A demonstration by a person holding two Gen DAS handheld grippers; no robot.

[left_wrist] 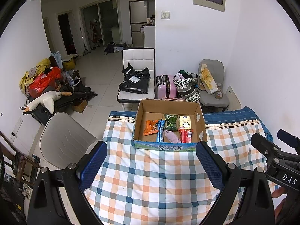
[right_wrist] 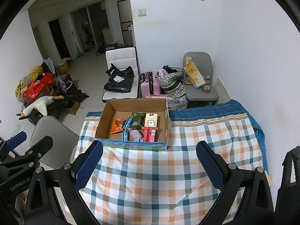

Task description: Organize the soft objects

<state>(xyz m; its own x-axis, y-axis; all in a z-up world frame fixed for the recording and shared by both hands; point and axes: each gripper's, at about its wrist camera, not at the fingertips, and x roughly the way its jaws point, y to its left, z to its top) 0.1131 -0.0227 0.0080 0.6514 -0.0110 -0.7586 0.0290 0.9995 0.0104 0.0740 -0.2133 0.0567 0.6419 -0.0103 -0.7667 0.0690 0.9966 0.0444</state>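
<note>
An open cardboard box (left_wrist: 201, 123) (right_wrist: 102, 121) stands at the far end of a table covered with a checked cloth (left_wrist: 150, 178) (right_wrist: 159, 178). Inside lie an orange packet (left_wrist: 150, 127) (right_wrist: 117, 126), a green packet (left_wrist: 170, 122) (right_wrist: 137, 121), a yellow tissue pack (left_wrist: 184, 121) (right_wrist: 151, 120), a red packet (left_wrist: 185, 136) (right_wrist: 149, 134), a blue packet (left_wrist: 160, 131) (right_wrist: 126, 129) and a lilac soft cloth (left_wrist: 171, 136) (right_wrist: 136, 135). My left gripper (left_wrist: 151, 146) and right gripper (right_wrist: 149, 146) are both open and empty, held above the cloth just short of the box.
A grey chair (left_wrist: 61, 140) (right_wrist: 50, 140) stands left of the table. Beyond the box are a white chair with a black bag (left_wrist: 135, 78) (right_wrist: 120, 80), a pink suitcase (left_wrist: 166, 87) (right_wrist: 148, 82), patterned bags (left_wrist: 185, 88) and a grey chair (left_wrist: 213, 82). A pile with a plush goose (left_wrist: 45, 99) lies left.
</note>
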